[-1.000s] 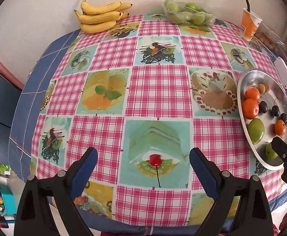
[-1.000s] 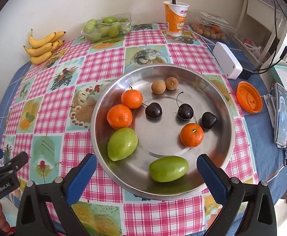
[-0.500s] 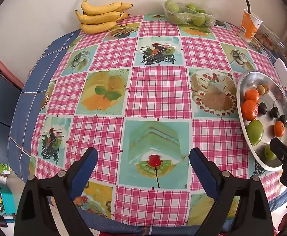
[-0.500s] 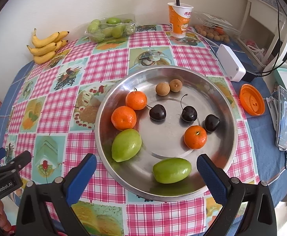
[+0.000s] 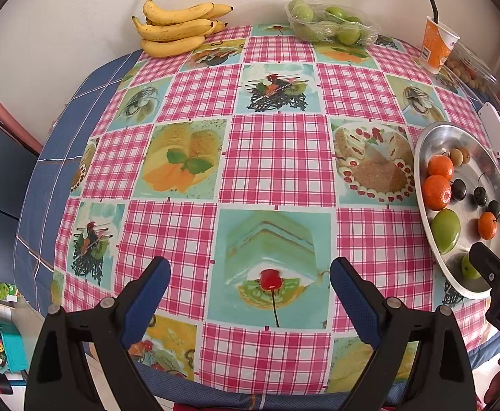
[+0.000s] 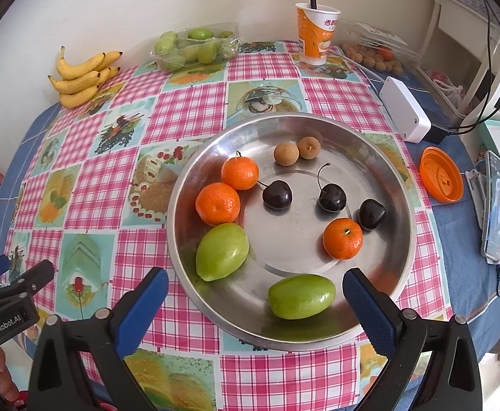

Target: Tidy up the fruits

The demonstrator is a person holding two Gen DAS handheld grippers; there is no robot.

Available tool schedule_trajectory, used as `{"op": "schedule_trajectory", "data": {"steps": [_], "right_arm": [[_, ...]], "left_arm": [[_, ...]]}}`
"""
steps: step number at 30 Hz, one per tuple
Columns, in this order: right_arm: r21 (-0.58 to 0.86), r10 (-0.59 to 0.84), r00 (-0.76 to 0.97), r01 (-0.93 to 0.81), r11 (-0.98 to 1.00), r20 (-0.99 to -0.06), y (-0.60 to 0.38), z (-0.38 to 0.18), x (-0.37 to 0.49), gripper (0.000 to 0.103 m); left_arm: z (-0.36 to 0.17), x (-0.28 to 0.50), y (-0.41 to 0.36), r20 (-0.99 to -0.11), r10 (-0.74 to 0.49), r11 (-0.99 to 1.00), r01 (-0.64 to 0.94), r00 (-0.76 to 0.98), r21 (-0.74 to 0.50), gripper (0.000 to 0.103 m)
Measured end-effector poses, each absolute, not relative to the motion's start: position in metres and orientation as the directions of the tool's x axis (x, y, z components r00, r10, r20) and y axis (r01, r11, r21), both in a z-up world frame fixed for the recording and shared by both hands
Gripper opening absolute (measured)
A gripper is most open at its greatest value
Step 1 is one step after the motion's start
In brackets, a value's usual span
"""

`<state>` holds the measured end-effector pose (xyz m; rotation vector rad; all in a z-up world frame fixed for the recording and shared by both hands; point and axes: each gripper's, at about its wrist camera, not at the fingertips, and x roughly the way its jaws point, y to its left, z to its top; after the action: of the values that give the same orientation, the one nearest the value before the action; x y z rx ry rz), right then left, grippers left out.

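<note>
Left wrist view: steeply downward from above the near edge of the table (image 5: 277, 157), metal tray (image 5: 421, 157) at far right. Right wrist view: same tilt, close over the tray (image 6: 404, 185). Shared: tray, bananas (image 5: 174, 27), orange cup (image 6: 315, 34).

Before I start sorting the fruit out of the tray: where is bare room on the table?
Free: the checked cloth between bananas, tray and left gripper. Crowded: the side past the tray, with white box, orange lid, cup.

Round steel tray (image 6: 400, 185) holds three tangerines (image 6: 217, 203), three cherries (image 6: 277, 194), two green fruits (image 6: 221, 251), two longans (image 6: 286, 153).
</note>
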<state>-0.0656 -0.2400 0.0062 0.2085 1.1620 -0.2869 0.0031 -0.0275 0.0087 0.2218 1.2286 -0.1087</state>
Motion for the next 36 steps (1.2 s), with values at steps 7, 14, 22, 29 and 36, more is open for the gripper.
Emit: {"op": "schedule_trajectory", "data": {"steps": [7,14,22,29,36], "right_arm": [[0.012,-0.114,0.367,0.326,0.945,-0.923,-0.2394,0.0059,-0.0649,0.103],[0.011,-0.114,0.365,0.323,0.946,-0.924,-0.2381,0.0054,-0.0653,0.103],[0.010,-0.113,0.365,0.320,0.947,-0.924,-0.2380,0.0052,-0.0653,0.103],[0.010,-0.113,0.364,0.319,0.948,-0.925,-0.2382,0.0053,-0.0650,0.103],[0.008,-0.113,0.362,0.316,0.949,-0.925,-0.2383,0.0046,-0.0656,0.103]], "left_arm": [[0.0079,0.0025,-0.0272,-0.943,0.037,0.975,0.196,0.331,0.107,0.094],[0.0079,0.0024,-0.0272,-0.943,0.037,0.975,0.196,0.330,0.107,0.094],[0.0079,0.0022,-0.0271,-0.943,0.037,0.975,0.195,0.330,0.107,0.094],[0.0080,0.0021,-0.0263,-0.943,0.037,0.975,0.196,0.330,0.106,0.094],[0.0088,0.0013,-0.0291,-0.943,0.035,0.973,0.205,0.332,0.108,0.094]]}}
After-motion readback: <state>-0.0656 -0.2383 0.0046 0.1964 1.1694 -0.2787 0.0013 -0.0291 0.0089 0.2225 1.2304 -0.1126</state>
